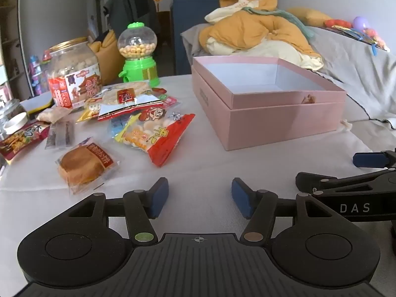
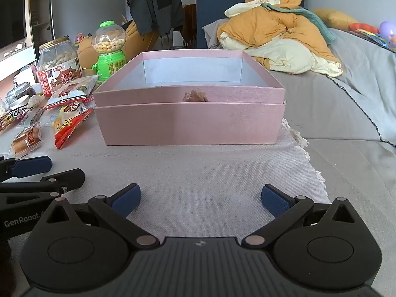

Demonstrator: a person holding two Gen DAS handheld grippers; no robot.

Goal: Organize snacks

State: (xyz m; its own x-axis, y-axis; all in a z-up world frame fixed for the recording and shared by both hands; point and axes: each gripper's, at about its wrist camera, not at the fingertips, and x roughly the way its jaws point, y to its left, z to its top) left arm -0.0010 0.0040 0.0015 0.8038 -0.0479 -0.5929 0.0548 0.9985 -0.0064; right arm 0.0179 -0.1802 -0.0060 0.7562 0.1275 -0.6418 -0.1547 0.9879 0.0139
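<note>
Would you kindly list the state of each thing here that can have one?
pink box: open, looks empty
left gripper: open, holding nothing
right gripper: open wide, holding nothing
snack jar: lid on
candy dispenser: upright, partly filled
bun packet: sealed, on table

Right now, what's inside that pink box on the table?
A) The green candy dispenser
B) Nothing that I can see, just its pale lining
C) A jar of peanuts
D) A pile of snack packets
B: the pink box shows only its bare pale lining in both views, while the snack packets lie on the cloth to its left.
</note>
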